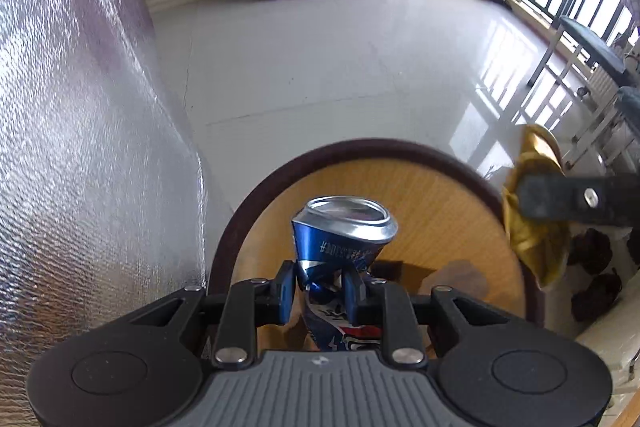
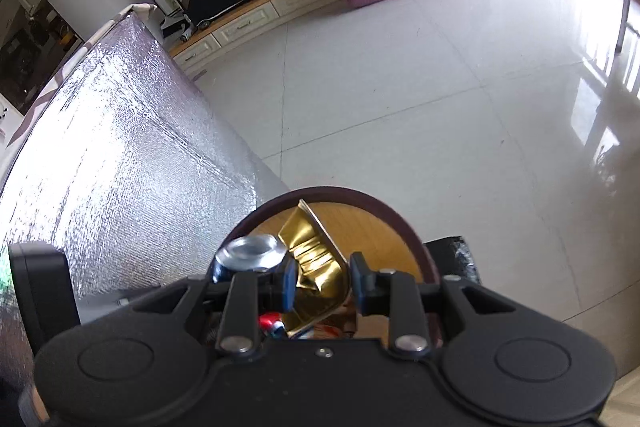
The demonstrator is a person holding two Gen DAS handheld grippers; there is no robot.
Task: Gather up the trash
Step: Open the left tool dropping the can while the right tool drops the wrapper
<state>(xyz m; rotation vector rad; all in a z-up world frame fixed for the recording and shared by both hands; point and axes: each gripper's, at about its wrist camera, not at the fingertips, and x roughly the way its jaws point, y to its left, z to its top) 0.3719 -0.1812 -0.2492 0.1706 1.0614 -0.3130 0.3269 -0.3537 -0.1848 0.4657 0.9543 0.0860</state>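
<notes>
Two light, dent-prone scraps: left gripper (image 1: 320,287) pinches the crushed can (image 1: 340,235) at its collapsed waist; right gripper (image 2: 323,287) nips the crinkly gold wrapper (image 2: 316,263), above the table (image 1: 460,211).

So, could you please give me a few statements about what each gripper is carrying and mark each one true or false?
1. The left gripper is shut on a crushed blue can. True.
2. The right gripper holds a green bottle. False: a crumpled gold wrapper.
3. Both items are above the round wooden table. True.
4. The can stands on the white floor. False: it is held in the gripper.
</notes>
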